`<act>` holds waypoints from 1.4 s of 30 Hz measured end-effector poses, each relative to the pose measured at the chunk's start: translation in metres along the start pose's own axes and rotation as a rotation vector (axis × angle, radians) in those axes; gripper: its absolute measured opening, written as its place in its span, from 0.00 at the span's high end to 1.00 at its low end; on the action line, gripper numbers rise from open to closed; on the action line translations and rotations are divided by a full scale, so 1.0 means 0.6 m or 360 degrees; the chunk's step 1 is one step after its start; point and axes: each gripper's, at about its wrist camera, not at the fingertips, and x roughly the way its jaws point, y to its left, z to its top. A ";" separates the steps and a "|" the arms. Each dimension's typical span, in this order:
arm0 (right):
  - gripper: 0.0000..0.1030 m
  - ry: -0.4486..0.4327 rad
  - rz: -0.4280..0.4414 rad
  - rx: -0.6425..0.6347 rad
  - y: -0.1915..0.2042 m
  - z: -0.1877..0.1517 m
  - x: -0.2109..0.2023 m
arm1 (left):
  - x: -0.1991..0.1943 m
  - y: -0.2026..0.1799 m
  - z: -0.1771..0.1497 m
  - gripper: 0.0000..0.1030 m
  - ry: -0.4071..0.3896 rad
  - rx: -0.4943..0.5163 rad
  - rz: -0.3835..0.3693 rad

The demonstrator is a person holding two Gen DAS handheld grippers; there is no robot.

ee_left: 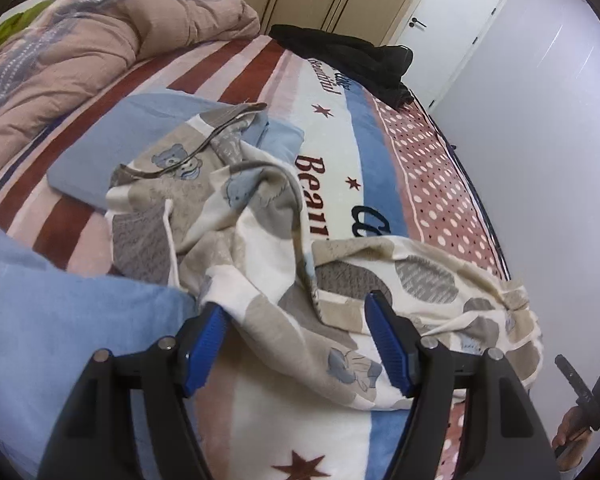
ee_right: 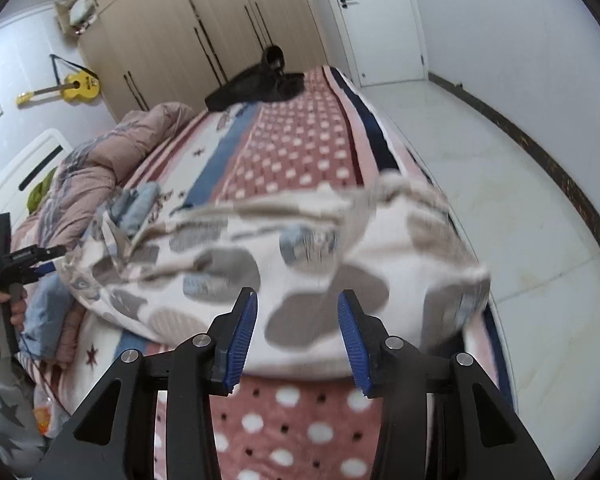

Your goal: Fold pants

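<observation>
The pants are cream fleece with grey and beige patches and blue bear prints. They lie crumpled on the patterned bed blanket. My left gripper is open, its blue pads on either side of a fold of the pants, not closed on it. In the right wrist view the pants appear blurred, spread near the bed's right edge. My right gripper is open just in front of them, holding nothing. The left gripper also shows at the far left there.
A folded blue garment lies under the pants' far end, and more blue cloth lies at the near left. A pink duvet is bunched at the headboard side. Black clothing lies at the bed's far end. White floor is to the right.
</observation>
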 end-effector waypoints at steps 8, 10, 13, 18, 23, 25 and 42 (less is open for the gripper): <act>0.44 -0.0017 -0.0227 -0.0012 -0.073 0.070 0.009 | -0.025 0.008 0.012 0.36 -0.0012 0.0000 0.0031; 0.40 0.0015 -0.0272 0.0040 -0.110 0.074 0.034 | -0.035 0.010 0.006 0.34 -0.0013 0.0036 0.0118; 0.38 0.0056 -0.0245 0.0135 -0.164 0.075 0.082 | -0.057 0.015 0.000 0.27 -0.0025 0.0048 0.0071; 0.41 0.0087 -0.0044 0.0219 -0.195 0.074 0.143 | -0.050 0.022 0.012 0.26 0.0017 -0.0027 -0.0044; 0.95 0.0027 -0.0018 0.0154 -0.169 0.060 0.140 | -0.002 0.019 0.021 0.26 0.0058 -0.0102 -0.0127; 0.96 0.0008 0.0010 0.0098 -0.154 0.050 0.127 | 0.023 0.019 0.029 0.26 0.0069 -0.0115 -0.0144; 0.96 -0.0020 0.0015 -0.0008 -0.132 0.023 0.077 | 0.195 -0.007 0.049 0.26 0.0446 -0.0216 -0.0188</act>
